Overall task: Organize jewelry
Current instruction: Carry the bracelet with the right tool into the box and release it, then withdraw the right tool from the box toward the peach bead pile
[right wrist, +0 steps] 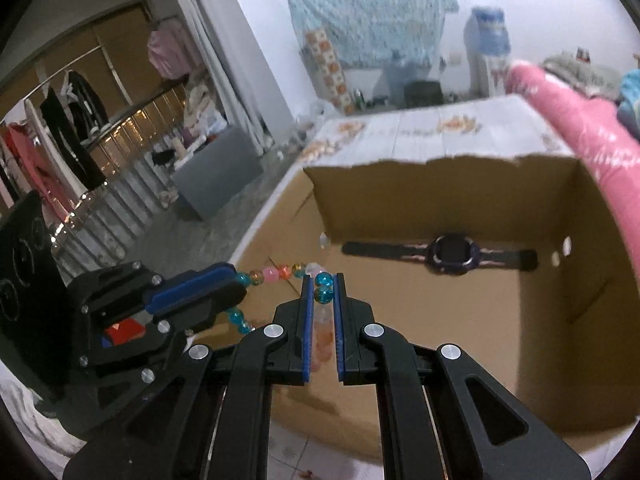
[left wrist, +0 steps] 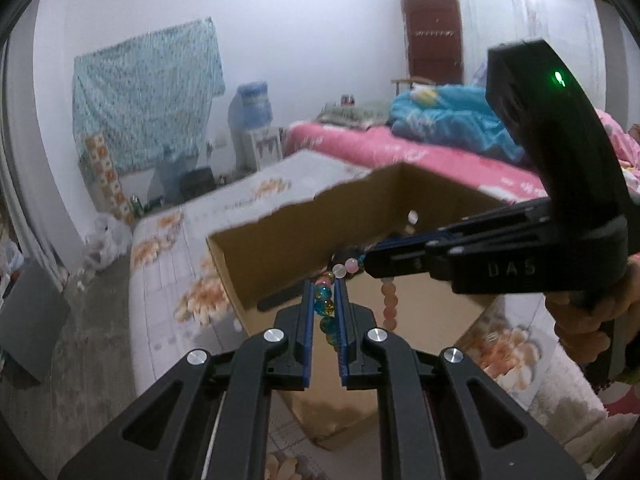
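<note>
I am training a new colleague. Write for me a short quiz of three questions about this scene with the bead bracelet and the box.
1. True or false: both tongs, left tongs and right tongs, are shut on the bead bracelet.
2. Which item lies on the floor of the cardboard box? A) a ring B) a wristwatch C) a comb
3. Fill in: the bracelet is held ____ the open box, not resting on its floor.

Key:
1. True; each pair grips a different part of the strand.
2. B, the wristwatch, lying flat by the far wall.
3. above
</note>
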{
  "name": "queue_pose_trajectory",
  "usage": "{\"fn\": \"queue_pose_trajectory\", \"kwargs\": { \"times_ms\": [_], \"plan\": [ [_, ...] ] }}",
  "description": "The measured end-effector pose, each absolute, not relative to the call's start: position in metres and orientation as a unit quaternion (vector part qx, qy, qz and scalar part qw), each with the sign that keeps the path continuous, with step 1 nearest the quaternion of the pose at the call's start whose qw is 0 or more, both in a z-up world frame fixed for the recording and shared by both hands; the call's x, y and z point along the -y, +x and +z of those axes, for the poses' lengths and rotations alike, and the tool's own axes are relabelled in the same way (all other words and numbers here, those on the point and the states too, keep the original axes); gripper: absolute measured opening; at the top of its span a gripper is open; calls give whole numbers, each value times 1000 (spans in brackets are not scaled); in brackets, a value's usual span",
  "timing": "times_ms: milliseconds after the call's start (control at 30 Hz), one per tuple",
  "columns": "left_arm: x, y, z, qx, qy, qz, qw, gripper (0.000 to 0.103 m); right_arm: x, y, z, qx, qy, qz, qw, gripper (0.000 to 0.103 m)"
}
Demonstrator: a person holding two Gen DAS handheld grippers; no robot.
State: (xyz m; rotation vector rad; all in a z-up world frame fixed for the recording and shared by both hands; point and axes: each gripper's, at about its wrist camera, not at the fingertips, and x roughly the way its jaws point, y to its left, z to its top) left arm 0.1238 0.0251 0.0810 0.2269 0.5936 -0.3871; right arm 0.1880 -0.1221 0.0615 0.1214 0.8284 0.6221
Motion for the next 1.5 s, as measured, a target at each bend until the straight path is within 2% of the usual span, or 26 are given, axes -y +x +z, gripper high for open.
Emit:
{"fn": "queue_pose_trajectory", "kwargs": {
  "times_ms": [200, 267, 333, 733, 1033, 1267, 1500],
  "plan": [
    [-24, 142, 61, -300, 150, -162, 928, 12, 112, 214, 47, -434, 45, 280, 855, 13],
    [-26, 143, 58, -301, 153, -157, 928, 20, 116, 212, 46, -436, 50, 279, 854, 17],
    [-29, 142, 58, -298, 148, -158, 930, 20, 123, 211, 46, -432, 55, 272, 858, 20],
    [-51, 113, 85, -262, 97, -166, 946, 20, 183, 178, 69, -387, 109, 240, 883, 20],
    [-71, 63, 87, -276, 31, -219, 935, 28, 241, 120, 86, -346, 147, 232, 897, 25],
    [-49, 29, 60, -326, 15, -271, 906, 33, 263, 95, 59, -375, 165, 203, 890, 25],
    [-23, 57, 35, -357, 25, -236, 903, 33, 270, 123, 32, -415, 183, 175, 874, 25]
  ]
}}
